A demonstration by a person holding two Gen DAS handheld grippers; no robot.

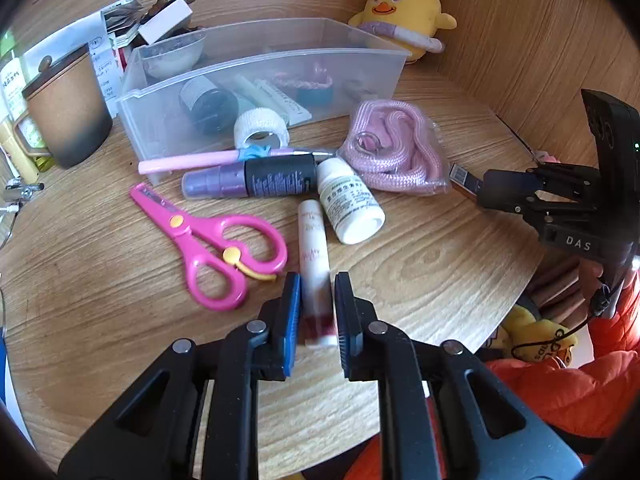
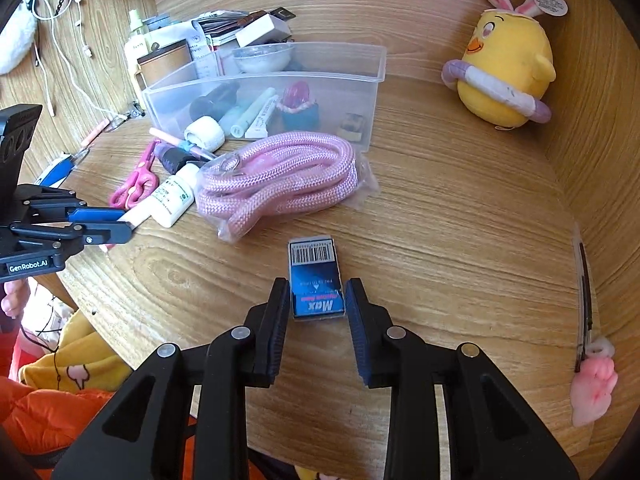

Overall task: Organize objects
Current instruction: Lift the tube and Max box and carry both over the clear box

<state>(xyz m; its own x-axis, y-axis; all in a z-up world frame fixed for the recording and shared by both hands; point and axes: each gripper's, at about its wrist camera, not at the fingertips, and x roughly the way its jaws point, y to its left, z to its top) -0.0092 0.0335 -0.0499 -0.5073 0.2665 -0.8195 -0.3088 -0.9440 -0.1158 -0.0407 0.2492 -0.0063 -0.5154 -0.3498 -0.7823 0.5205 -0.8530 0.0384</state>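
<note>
A wooden desk; the left gripper point(image 1: 317, 304) is clamped on one slim tube point(image 1: 315, 256), its long axis pointing away toward one clear bin point(image 1: 260, 60) straight ahead; the right gripper point(image 2: 317, 308) is clamped on one small blue box point(image 2: 316, 280), further from the bin; one pink scissors point(image 1: 212, 244), one white bottle point(image 1: 350, 200), one bagged pink rope point(image 1: 394, 148) lie loose.

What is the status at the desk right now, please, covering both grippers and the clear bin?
Left gripper shut on white lip tube. Right gripper shut on blue box. Clear bin open-topped, part filled. Pink rope and white bottle lie before it.
</note>
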